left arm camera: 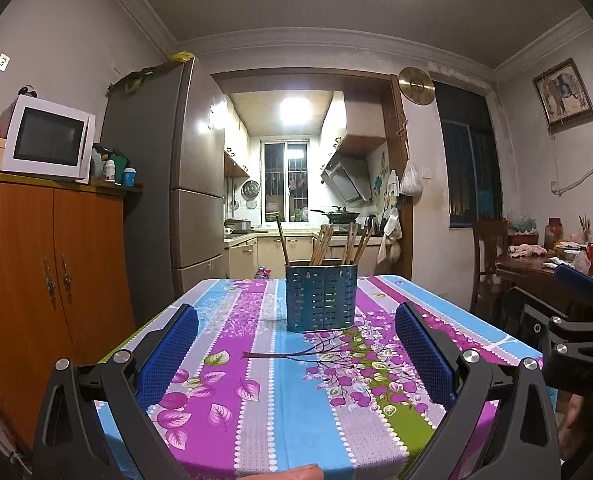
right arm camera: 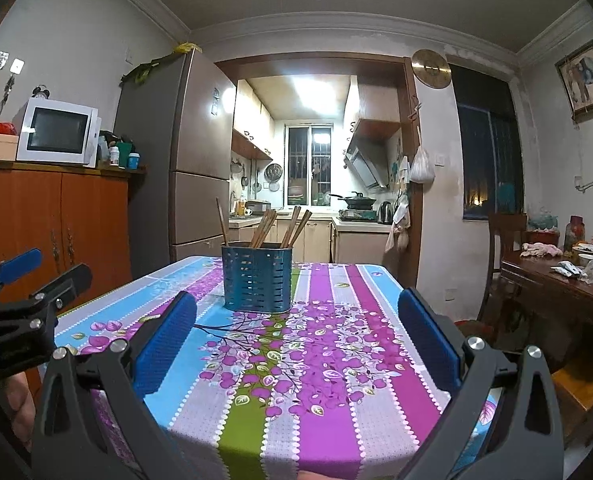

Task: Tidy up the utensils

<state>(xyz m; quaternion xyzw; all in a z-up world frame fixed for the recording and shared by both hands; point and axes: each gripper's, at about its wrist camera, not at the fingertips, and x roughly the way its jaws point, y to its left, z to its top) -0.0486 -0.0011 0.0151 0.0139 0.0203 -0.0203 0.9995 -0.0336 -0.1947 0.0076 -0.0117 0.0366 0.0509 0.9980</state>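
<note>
A blue perforated metal utensil holder [left arm camera: 320, 298] stands upright toward the far end of the table, on a tablecloth of purple, blue and grey stripes printed with blossoms and leaves [left arm camera: 256, 400]. Brown wooden chopsticks [left arm camera: 338, 243] stick out of its top, leaning in loose bunches — one lone stick tilts off to the left, apart from the rest.

Nearer, over the table's near edge, the left gripper [left arm camera: 296, 320] hangs with its two blue-padded fingers [left arm camera: 168, 354] spread wide, nothing between them. The right gripper [right arm camera: 296, 306] sits just beside it on the right, its jaws likewise parted and empty; the holder lies well ahead of both, untouched.

Beyond the table, a tall grey refrigerator [left arm camera: 176, 184] stands at the far left, next to an orange-brown wooden cabinet [left arm camera: 52, 272] carrying a white microwave [left arm camera: 48, 140]. Straight ahead a doorway opens into a lit kitchen — to the right, a dark wooden side table [right arm camera: 552, 284] is crowded with small items.
</note>
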